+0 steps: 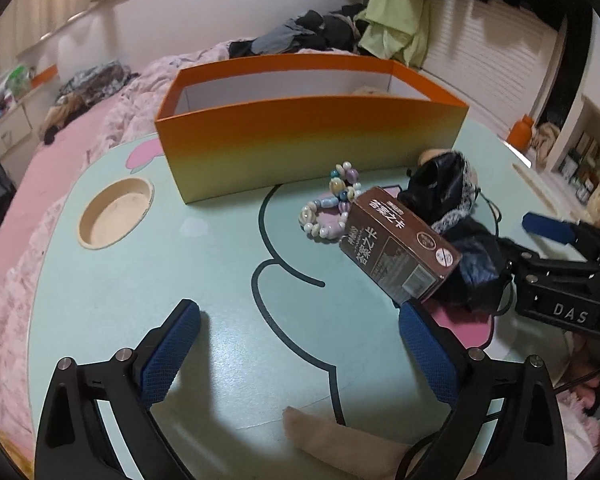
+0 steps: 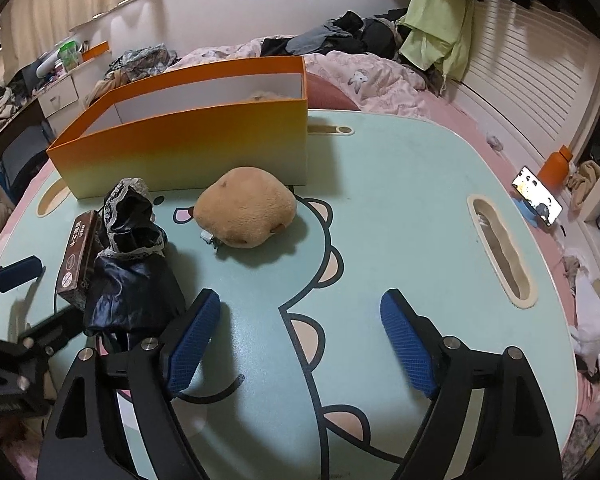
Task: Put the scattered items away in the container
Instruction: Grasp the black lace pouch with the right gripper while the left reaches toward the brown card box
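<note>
Both grippers, left gripper (image 1: 300, 354) and right gripper (image 2: 300, 344), hover spread and empty over the mint cartoon-printed table (image 1: 220, 264). The brown rectangular carton (image 1: 400, 248) leans on crumpled black lace-trimmed fabric (image 1: 444, 192), touching the pastel bead bracelet (image 1: 332, 208), just before the tall orange-to-yellow cardboard box (image 1: 300, 140). Grabbing the carton could drag the bracelet or fabric along.

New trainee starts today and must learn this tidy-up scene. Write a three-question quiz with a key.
1. True or false: the tan round plush toy already lies inside the orange-to-yellow cardboard box.
2. Which lies against the brown rectangular carton? A) pastel bead bracelet B) orange bottle C) phone
3. Fill in: the right tool and the left tool both have their jaws ____, with nothing between them.

Key: 1 false, it sits on the pale green cartoon-print table in front of the box. 2 A. 3 open.
</note>
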The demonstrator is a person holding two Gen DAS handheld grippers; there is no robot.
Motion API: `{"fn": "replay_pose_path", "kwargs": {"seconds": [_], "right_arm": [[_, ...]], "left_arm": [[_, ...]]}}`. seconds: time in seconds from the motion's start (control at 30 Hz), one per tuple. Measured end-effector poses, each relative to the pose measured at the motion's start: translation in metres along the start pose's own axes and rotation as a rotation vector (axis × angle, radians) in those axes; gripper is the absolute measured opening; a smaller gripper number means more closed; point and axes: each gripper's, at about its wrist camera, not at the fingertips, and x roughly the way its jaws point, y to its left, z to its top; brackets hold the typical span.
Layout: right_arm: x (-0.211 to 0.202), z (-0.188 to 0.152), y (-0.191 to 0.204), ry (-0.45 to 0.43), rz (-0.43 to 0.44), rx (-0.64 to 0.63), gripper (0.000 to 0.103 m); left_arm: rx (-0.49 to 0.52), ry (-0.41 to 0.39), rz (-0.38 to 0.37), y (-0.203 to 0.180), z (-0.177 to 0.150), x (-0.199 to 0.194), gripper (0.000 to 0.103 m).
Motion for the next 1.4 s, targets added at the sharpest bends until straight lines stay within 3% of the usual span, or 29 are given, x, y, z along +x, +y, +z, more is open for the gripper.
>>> {"fn": "replay_pose_path", "kwargs": {"seconds": [1.2,1.4], "right_arm": [[-0.0021,0.0000,0.0020,0.000,0.000,-0.007,0.087],[-0.0082,0.0004,-0.0016,-0.034,0.009,0.041,0.087]], "left_arm": [[0.023,0.007,0.001,-0.0036,0.0003,0.0020,0.102],[0.021,0.007,-0.001,-0.0033,0.0000,0.0018,0.102]]}}
